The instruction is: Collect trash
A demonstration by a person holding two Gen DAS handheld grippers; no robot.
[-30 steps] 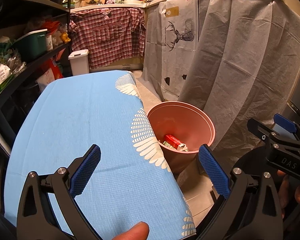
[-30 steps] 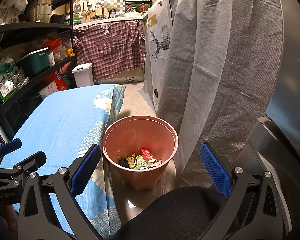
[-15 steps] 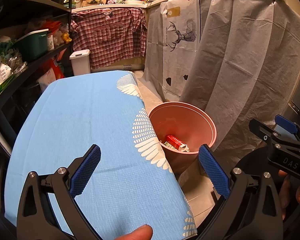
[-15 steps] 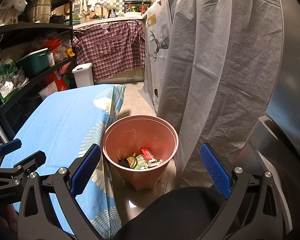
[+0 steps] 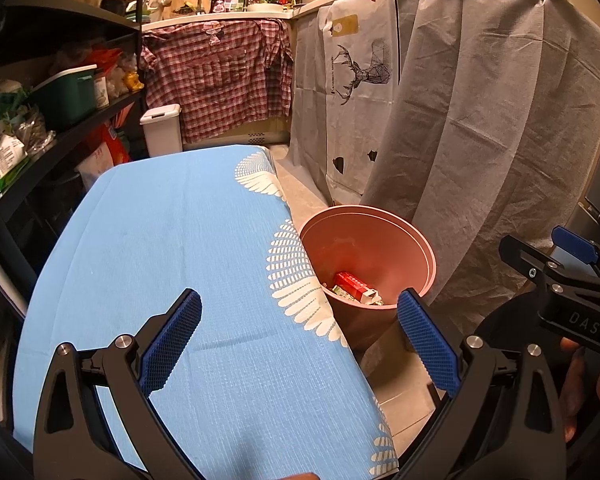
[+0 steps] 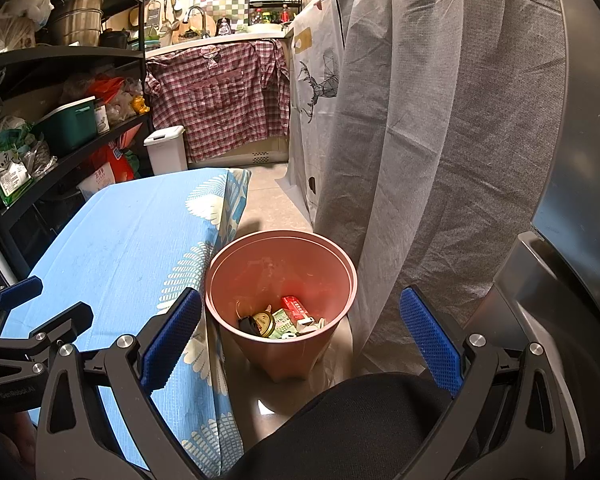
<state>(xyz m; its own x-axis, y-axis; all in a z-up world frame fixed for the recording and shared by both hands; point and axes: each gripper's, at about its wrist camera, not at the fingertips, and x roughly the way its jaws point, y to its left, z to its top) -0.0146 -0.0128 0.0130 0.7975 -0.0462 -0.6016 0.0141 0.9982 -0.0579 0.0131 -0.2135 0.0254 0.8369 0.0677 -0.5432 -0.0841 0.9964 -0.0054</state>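
A pink bin [image 6: 340, 264] [image 5: 426, 252] stands on the floor beside the blue-clothed table [image 6: 116, 248] [image 5: 172, 264]. Inside lie a red packet [image 6: 296, 307] [image 5: 352, 283], a green wrapper [image 6: 282, 324] and a dark round lid [image 6: 260, 322]. My left gripper [image 5: 300, 340] hangs open over the table's near right edge, nothing between its fingers. Held above and just in front of the bin, my right gripper [image 6: 300, 338] is open and empty too. The right gripper's body [image 5: 568, 292] shows at the right of the left wrist view.
A grey cloth curtain [image 6: 420, 120] hangs close behind and to the right of the bin. Black shelves [image 6: 60, 92] with bags and boxes line the left. A white lidded bin [image 6: 166, 150] and a checked shirt [image 6: 220, 100] are at the back. A dark knee [image 6: 360, 420] is below.
The left wrist view has crept slightly rightward and the thumb at its bottom edge has nearly dropped out of sight. The right gripper and the bin's contents look unchanged.
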